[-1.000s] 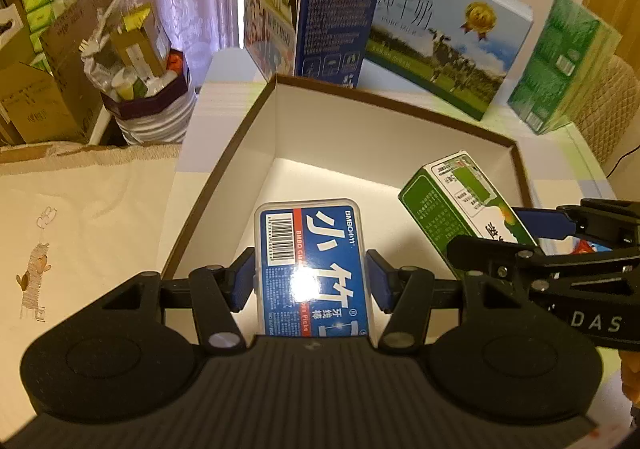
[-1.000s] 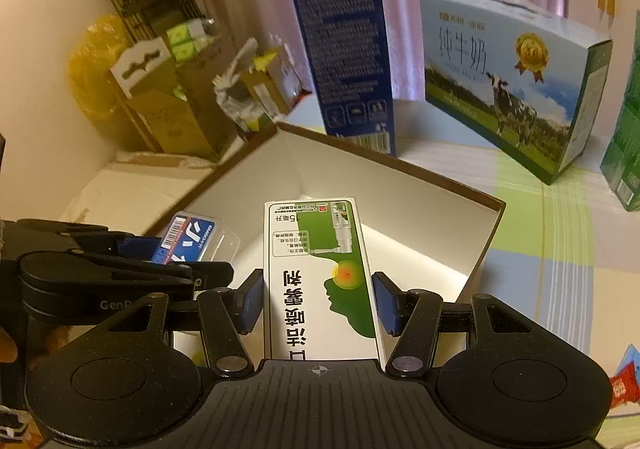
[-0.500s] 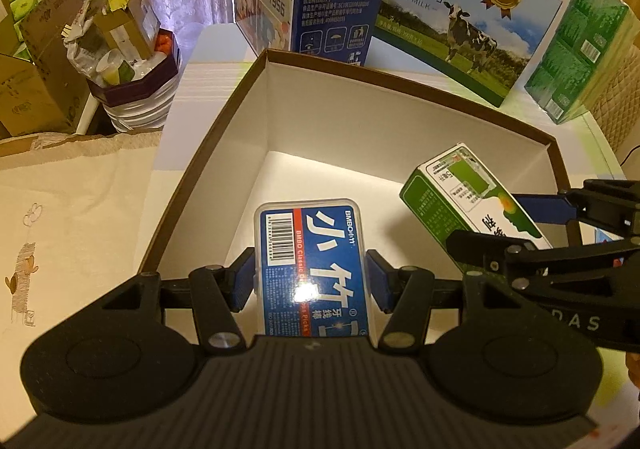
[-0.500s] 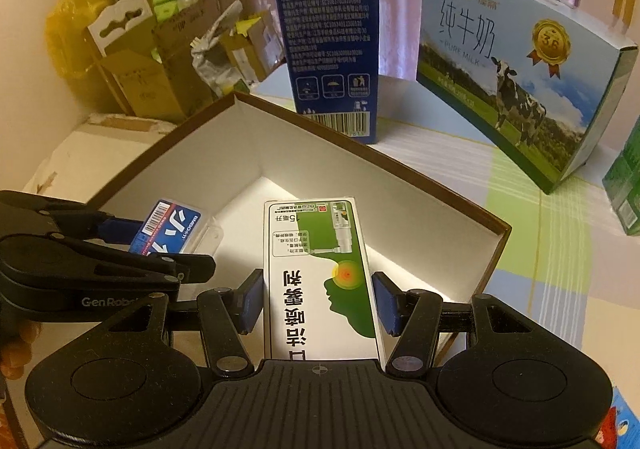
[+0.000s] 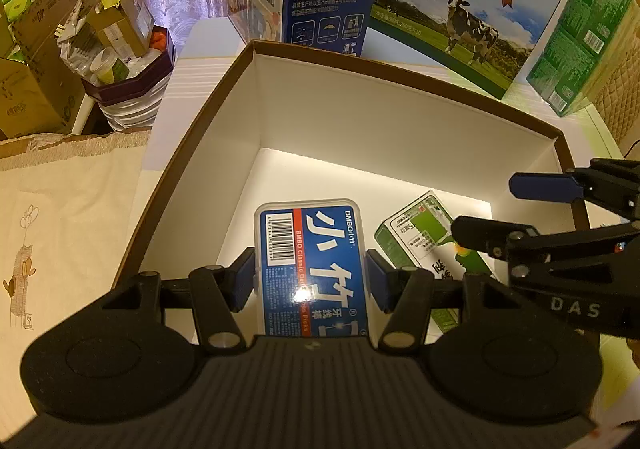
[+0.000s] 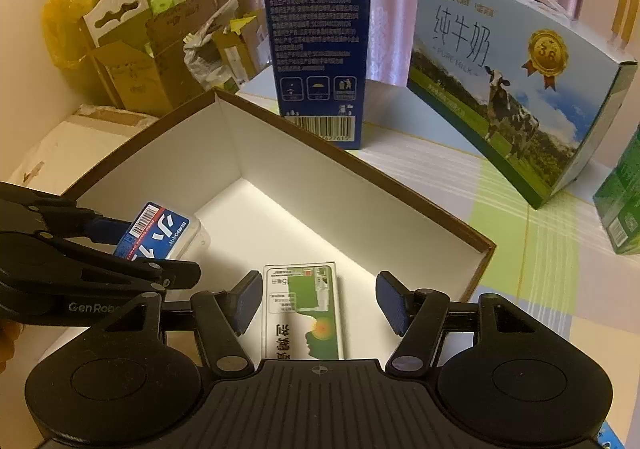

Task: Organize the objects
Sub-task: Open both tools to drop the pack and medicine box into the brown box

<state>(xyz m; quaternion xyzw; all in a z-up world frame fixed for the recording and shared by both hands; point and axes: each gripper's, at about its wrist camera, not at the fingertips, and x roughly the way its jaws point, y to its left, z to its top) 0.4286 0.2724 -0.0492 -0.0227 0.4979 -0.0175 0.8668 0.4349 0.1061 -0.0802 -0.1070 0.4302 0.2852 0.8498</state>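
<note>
Nearest in the left wrist view, the left gripper (image 5: 311,281) is clamped on the blue floss-pick case (image 5: 311,269), its blue pads pressed against both long sides, holding the case above the near part of the open white box (image 5: 400,117). The right wrist view shows the same case (image 6: 158,231) from the side, raised and tilted over the left part of the box floor, something the left camera's straight-on angle does not reveal. The right gripper (image 6: 316,301) stands spread wide, grasping nothing; between its parted pads the green medicine carton (image 6: 304,313) lies flat on the box floor, touching neither pad. From the left camera that carton (image 5: 424,245) is seen to the right of the case, partly hidden behind the right gripper's black arm. Beyond the brown-edged far wall of the box (image 6: 360,169), a tall blue carton (image 6: 316,29) stands just behind the rim, with the cow-printed milk box (image 6: 512,77) to its right on the table. Only the left view takes in the whole green pack (image 5: 580,37) farther right and the purple-rimmed bin of clutter (image 5: 128,77) off the table's left side; the right view instead shows cardboard boxes (image 6: 136,65) and a yellow bag (image 6: 64,29) at far left.
</note>
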